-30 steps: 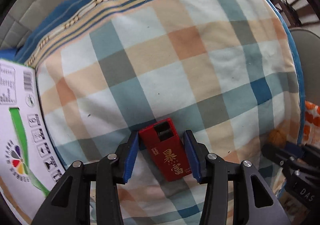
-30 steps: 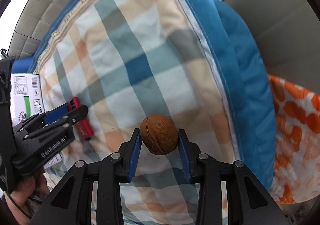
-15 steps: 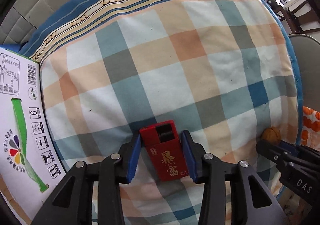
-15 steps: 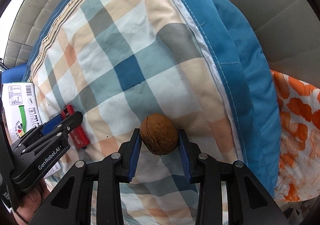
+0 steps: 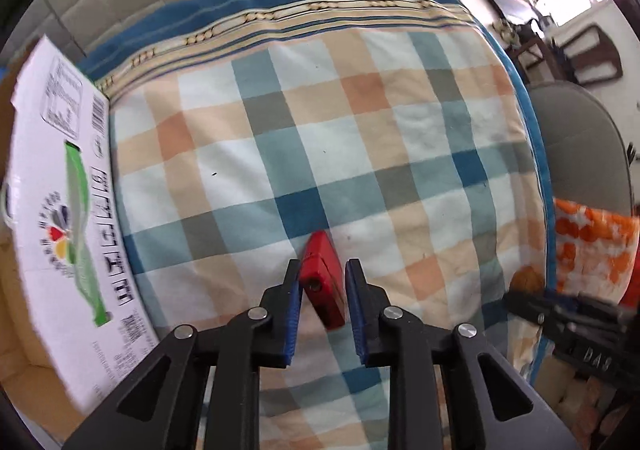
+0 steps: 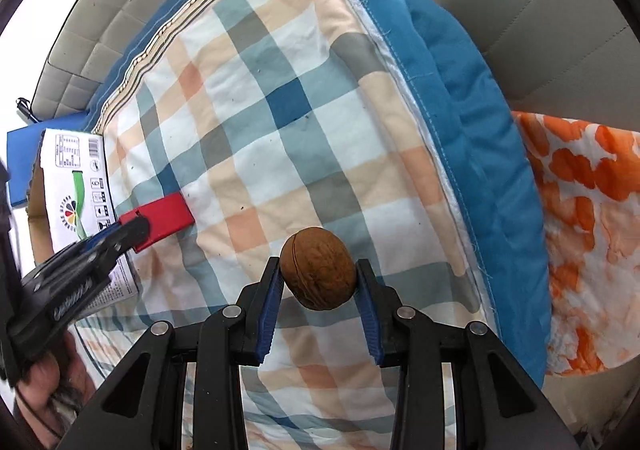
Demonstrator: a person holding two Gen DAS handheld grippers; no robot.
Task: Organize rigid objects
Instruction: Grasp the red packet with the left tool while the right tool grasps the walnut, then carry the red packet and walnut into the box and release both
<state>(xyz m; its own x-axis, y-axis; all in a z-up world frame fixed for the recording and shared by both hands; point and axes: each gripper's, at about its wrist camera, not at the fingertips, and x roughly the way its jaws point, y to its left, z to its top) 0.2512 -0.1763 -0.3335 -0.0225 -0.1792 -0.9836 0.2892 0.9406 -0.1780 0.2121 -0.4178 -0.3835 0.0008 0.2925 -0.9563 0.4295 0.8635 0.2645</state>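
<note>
Since a second ago the left gripper [image 5: 322, 292] has lifted and turned its red box [image 5: 322, 278] edge-up between narrow clamped fingers toward the carton [image 5: 60, 209], while the right gripper [image 6: 318, 282] keeps the walnut [image 6: 318, 274] pinched between its fingers above the checked quilt [image 6: 280, 109], suggesting both are ready for stowing.

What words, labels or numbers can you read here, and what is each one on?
"DAS": white letters on the right gripper body, seen from the left wrist view.
"6": in a small handling symbol on the white cardboard box.
Barcode and table of fine print on the same box: too small to read.
Large black characters along the box edge: blurred, unreadable.
White lettering on the left gripper body: blurred, unreadable.
Red box and walnut: no text visible.
</note>
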